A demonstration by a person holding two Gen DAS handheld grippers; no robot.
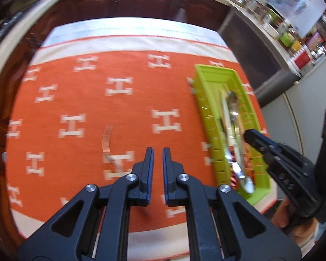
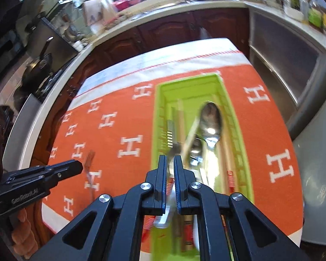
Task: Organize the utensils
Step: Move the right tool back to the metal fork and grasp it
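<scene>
While the right gripper [image 2: 169,163] clasped a utensil [image 2: 163,215] lengthwise over the tray [image 2: 239,134], the left gripper [image 1: 157,152], nearly closed and empty, hung nearer the fork [image 1: 107,141].

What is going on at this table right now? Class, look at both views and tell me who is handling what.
A person is sorting cutlery with two handheld grippers. The right gripper is over the green tray, its jaws closed on a blurred metal utensil above the big spoon and other cutlery already lying inside. The left gripper hovers over the orange cloth with jaws slightly apart and nothing between them. One thin piece lies on the cloth outside the tray.
</scene>
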